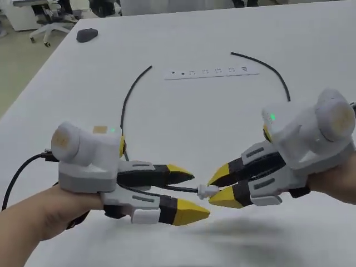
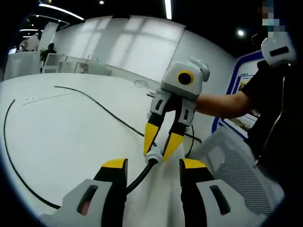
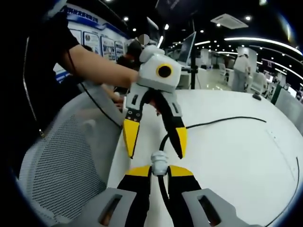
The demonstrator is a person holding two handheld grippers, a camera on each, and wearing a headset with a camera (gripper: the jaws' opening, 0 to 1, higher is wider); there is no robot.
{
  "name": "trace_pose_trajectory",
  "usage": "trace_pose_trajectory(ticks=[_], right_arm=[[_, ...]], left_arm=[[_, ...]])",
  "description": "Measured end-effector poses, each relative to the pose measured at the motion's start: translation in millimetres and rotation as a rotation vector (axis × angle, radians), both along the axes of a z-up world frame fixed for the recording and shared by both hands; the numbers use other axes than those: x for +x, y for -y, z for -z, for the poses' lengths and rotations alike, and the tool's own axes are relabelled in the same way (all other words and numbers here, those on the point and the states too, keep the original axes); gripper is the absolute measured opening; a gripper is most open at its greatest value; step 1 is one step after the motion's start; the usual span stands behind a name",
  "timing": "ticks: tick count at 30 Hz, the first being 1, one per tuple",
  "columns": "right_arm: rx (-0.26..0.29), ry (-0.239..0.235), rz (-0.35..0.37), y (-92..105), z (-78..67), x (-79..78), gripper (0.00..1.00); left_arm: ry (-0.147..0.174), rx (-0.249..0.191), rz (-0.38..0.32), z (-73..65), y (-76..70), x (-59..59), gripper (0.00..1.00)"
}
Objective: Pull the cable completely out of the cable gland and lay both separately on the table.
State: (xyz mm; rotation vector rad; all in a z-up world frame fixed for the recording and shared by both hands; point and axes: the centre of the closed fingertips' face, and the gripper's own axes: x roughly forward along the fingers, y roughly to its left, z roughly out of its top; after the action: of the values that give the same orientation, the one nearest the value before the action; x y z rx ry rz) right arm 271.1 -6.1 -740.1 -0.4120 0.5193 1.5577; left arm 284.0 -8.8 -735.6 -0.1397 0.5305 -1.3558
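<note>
Cable gland (image 1: pixel 207 192): small, white, held in the air over the near edge of the bench (image 1: pixel 183 122), roughly midway along it, between the two grippers. Right gripper (image 1: pixel 218 188) has its yellow tips pinched together on the gland, which in its own view sits right at the tips.

Cable (image 1: pixel 167 188): black, thin, threaded through the gland, not out yet. From the gland it runs left between the jaws of the left gripper (image 1: pixel 196 194), passes behind that gripper, then arcs up the bench toward the far edge. A second arc lies on the right half of the bench (probably the same cable's other run, the join is hidden behind the right gripper).

Left gripper: jaws spread wide, one on each side of the cable, gripping nothing. Whether the cable touches a jaw I cannot tell.

Key relation: at the gland the cable's long axis lies left-right, tip to tip between the grippers, and the left gripper is nearer the free stretch. Likely next: the left closes on the cable and the hands draw apart along that axis.

Power strip (image 1: pixel 211 72) sits near the far edge and mouse (image 1: pixel 87 34) by the far left corner, both well apart from the work.
</note>
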Motion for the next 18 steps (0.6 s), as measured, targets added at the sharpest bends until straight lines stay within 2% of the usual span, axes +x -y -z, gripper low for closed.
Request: trace_pose_trajectory(ticks=[2,3,4,6,10,18], right_arm=[[0.004,0.007,0.003,2.4,-3.7,-2.1,0.08],[0.004,0.004,0.001,2.7,-4.7,-3.0,0.08],[0.004,0.004,0.002,3.2,-6.1,-4.9,0.08],[0.004,0.007,-0.003,3.0,-7.3,-5.8,0.08],[0.0,0.014,-0.021,3.5,-8.7,-11.9,0.08],[-0.003,0.021,-0.028,2.4,-9.7,-8.7,0.08]], left_arm=[[0.002,-0.02,0.022,-4.7,5.2,-4.6,0.34],[-0.005,-0.029,0.024,-6.9,6.7,-5.8,0.32],[-0.024,-0.059,0.03,-11.6,10.0,-8.4,0.31],[-0.037,-0.061,0.037,-12.8,11.6,-10.4,0.29],[-0.037,-0.051,0.04,-12.8,12.0,-11.8,0.16],[-0.009,-0.052,0.061,-14.2,10.5,-13.9,0.16]])
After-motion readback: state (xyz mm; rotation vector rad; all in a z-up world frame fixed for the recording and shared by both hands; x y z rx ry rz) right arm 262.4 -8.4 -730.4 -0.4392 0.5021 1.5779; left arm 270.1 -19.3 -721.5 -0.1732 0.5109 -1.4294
